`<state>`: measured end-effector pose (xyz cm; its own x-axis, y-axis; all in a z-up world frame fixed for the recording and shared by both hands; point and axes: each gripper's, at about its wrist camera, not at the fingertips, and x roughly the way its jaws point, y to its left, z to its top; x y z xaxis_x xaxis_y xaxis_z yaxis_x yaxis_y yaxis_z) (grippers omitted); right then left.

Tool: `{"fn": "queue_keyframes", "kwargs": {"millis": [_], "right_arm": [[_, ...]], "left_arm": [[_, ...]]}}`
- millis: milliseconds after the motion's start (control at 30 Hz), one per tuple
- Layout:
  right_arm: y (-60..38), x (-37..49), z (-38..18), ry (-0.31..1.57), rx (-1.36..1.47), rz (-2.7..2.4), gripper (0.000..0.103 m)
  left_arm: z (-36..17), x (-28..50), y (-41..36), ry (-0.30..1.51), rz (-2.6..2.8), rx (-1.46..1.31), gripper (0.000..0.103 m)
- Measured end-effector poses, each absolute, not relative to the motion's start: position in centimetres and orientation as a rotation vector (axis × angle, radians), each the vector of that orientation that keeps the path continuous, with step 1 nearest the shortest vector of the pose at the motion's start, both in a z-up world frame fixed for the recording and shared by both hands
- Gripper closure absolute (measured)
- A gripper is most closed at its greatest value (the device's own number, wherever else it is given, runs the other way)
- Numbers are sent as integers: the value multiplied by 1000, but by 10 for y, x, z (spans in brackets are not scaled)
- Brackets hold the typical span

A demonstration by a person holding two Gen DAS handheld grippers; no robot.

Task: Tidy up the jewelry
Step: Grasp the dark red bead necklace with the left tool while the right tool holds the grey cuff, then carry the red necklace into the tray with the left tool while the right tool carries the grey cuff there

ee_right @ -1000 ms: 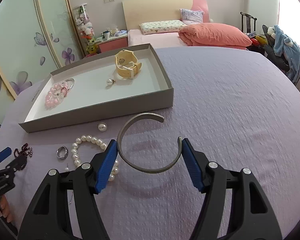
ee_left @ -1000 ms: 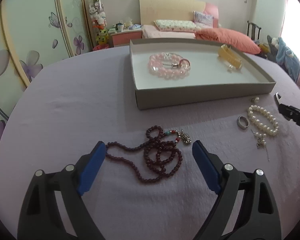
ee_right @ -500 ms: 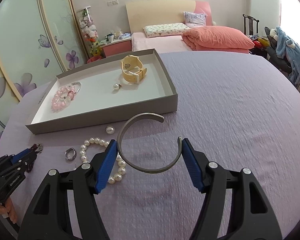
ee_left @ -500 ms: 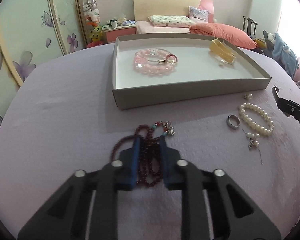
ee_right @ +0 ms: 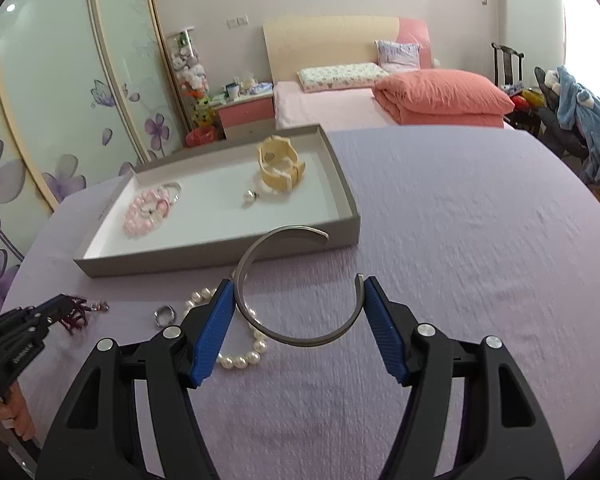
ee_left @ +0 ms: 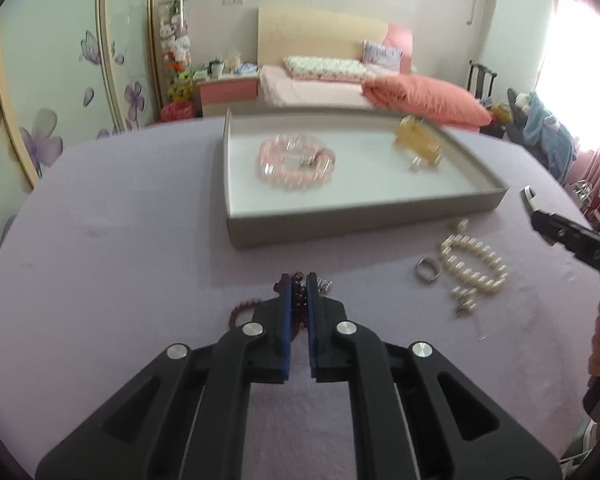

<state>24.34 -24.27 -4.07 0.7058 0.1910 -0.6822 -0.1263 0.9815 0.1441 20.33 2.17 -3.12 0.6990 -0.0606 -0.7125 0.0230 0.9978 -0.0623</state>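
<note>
My left gripper [ee_left: 299, 280] is shut on a dark red bead necklace [ee_left: 298, 306]; loops of it bunch under the fingers, and its silver charm [ee_left: 323, 283] pokes out on the right. In the right wrist view the left gripper [ee_right: 62, 305] shows at far left with the necklace [ee_right: 76, 317] dangling from it. My right gripper [ee_right: 298, 286] is shut on a silver open bangle [ee_right: 292, 228], pads pressing its two sides, just above the purple cloth. The grey tray [ee_left: 340, 224] [ee_right: 220, 256] holds a pink bead bracelet [ee_left: 296, 162] [ee_right: 148, 212], a yellow watch [ee_left: 418, 142] [ee_right: 280, 164] and a pearl earring [ee_right: 249, 197].
On the cloth between the grippers lie a pearl bracelet [ee_left: 474, 264] [ee_right: 240, 360], a silver ring [ee_left: 428, 272] [ee_right: 165, 315], a small pearl stud [ee_left: 460, 224] and a drop earring [ee_left: 464, 304]. The round table's edge curves close on both sides; a bed stands behind it.
The left jaws closed from wide open onto the red necklace and rose a little with it. The right gripper lifted slightly, still gripping the bangle.
</note>
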Motion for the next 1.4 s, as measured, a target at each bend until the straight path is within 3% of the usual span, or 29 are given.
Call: {"fn": "queue_keyframes", "kwargs": {"millis": [700,1400], "right_arm": [[-234,256,13,620,90,232,38],[-219,311,10,603,56,255,38]], "left_arm": [[116,211,-3,483,-76,-15,98],[102,311,7,502,10,-52,98]]}}
